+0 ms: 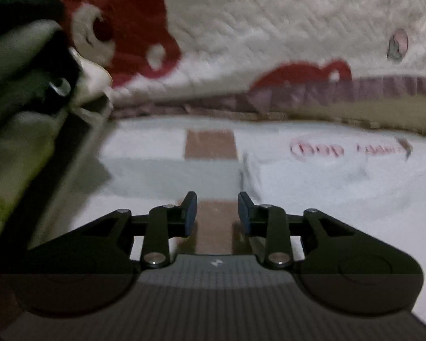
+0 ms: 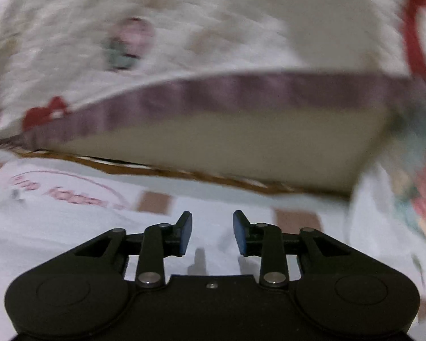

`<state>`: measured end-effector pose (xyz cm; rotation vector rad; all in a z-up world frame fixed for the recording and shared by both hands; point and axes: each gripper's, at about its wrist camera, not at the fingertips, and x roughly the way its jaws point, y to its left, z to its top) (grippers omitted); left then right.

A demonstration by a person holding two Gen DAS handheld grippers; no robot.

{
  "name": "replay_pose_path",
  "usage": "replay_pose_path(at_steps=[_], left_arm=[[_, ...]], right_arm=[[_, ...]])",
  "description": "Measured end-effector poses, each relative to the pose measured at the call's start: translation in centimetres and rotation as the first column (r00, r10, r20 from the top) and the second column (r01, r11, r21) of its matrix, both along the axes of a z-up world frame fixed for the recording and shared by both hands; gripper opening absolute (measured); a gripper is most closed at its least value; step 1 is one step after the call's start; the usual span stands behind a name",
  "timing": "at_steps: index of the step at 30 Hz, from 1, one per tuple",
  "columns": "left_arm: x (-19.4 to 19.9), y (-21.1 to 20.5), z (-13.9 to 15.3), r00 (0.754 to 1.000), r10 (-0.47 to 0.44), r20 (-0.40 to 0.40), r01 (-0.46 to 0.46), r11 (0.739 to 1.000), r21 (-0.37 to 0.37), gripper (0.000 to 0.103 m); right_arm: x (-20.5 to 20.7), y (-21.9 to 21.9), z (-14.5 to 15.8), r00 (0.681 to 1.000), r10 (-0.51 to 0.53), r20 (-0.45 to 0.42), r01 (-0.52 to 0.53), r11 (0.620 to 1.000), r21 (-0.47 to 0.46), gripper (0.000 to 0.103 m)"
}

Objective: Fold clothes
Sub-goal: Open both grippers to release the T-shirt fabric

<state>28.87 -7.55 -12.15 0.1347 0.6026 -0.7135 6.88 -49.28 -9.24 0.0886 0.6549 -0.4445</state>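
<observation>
A white garment with pink printed lettering lies flat on a surface with brown squares. My left gripper is open and empty, low over the garment's left part, above a brown strip. The same white garment shows in the right wrist view with its pink lettering at the left. My right gripper is open and empty just above the white cloth. Both views are blurred.
A white quilt with red bear prints and a purple border rises behind the garment. A dark and yellow-green bundle sits at the left. Floral fabric lies at the right edge.
</observation>
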Motion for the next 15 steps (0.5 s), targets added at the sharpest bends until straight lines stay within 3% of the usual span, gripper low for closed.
replay_pose_path(at_steps=[3, 4, 7, 10, 11, 13, 15], left_arm=[[-0.1, -1.8, 1.8, 0.992, -0.123, -0.021, 0.122, 0.99, -0.067, 0.057], [-0.2, -3.4, 1.9, 0.982, -0.185, -0.041, 0.182, 0.981, -0.061, 0.057], [-0.7, -9.5, 0.8, 0.911, -0.399, -0.102, 0.402, 0.915, 0.019, 0.06], [-1.1, -14.7, -1.5, 0.872, -0.482, -0.082, 0.489, 0.855, 0.174, 0.061], [-0.9, -16.0, -2.2, 0.87, -0.486, -0.086, 0.492, 0.844, 0.212, 0.061], [0.5, -17.2, -3.5, 0.871, -0.466, -0.157, 0.49, 0.846, 0.208, 0.061], [1.3, -17.0, -4.0, 0.855, -0.468, -0.221, 0.503, 0.853, 0.141, 0.06]], right_arm=[[3.0, 0.8, -0.1, 0.99, 0.129, -0.064, -0.123, 0.988, 0.094, 0.051], [4.0, 1.0, -0.4, 0.983, 0.16, -0.093, -0.149, 0.981, 0.121, 0.052], [6.4, 1.8, -1.9, 0.963, 0.205, -0.173, -0.173, 0.968, 0.184, 0.054], [7.5, 2.4, -3.4, 0.955, 0.215, -0.205, -0.178, 0.966, 0.185, 0.054], [7.8, 2.4, -3.7, 0.954, 0.217, -0.206, -0.176, 0.964, 0.197, 0.054], [8.2, 2.5, -4.0, 0.955, 0.204, -0.217, -0.169, 0.971, 0.171, 0.054], [8.3, 2.3, -4.0, 0.956, 0.197, -0.218, -0.17, 0.976, 0.137, 0.06]])
